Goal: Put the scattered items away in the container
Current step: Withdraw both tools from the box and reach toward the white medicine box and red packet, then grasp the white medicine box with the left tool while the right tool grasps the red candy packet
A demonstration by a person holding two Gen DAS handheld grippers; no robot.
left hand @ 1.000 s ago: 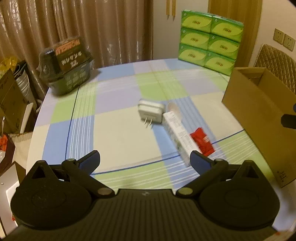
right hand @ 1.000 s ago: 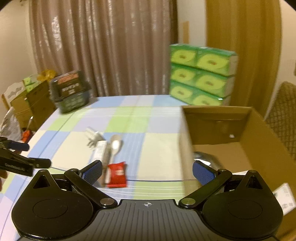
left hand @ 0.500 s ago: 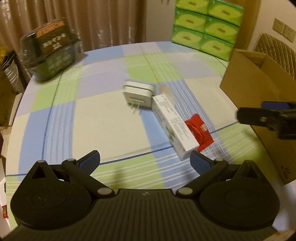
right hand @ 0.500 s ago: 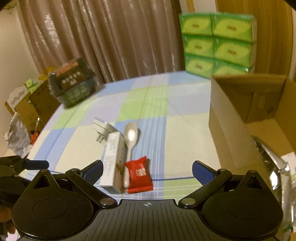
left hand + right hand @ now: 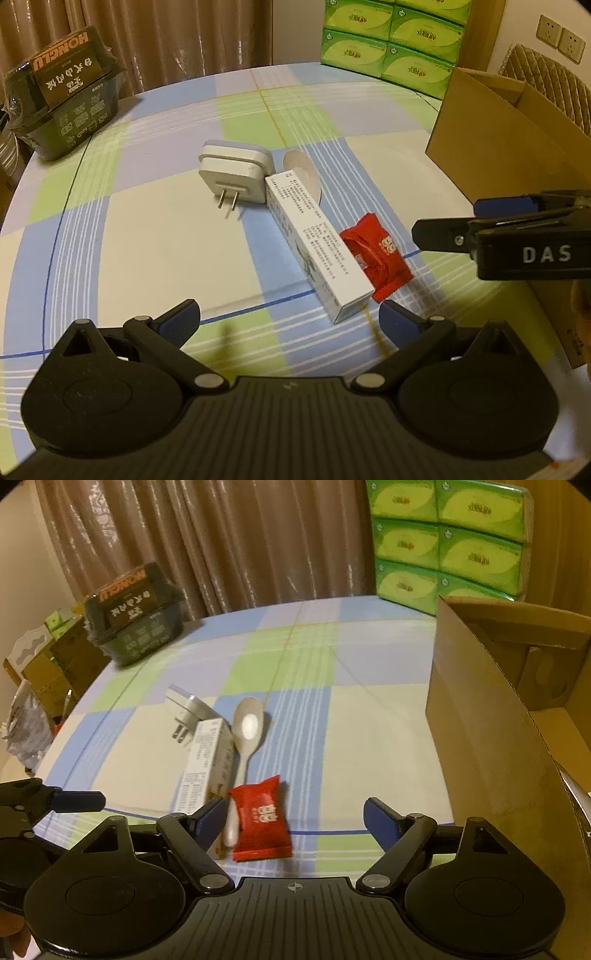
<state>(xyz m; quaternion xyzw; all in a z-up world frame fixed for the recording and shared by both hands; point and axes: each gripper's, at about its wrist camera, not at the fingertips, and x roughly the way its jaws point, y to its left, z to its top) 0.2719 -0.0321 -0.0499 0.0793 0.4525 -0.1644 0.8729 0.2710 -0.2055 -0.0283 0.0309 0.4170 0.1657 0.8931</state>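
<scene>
Red packet (image 5: 263, 818) is lying on tablecloth (image 5: 369, 738) beside white carton (image 5: 207, 760); right gripper (image 5: 293, 821) is narrowing around it, pads apparently not yet touching. Left gripper (image 5: 290, 319) is hovering wide, empty. Next: close, lift, carry to cardboard box (image 5: 498, 746)

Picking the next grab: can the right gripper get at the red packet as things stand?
Probably yes. The right gripper hangs open just above the red packet, jaws just narrowed, nothing between them yet. The spoon and white box crowd its left finger.
</scene>
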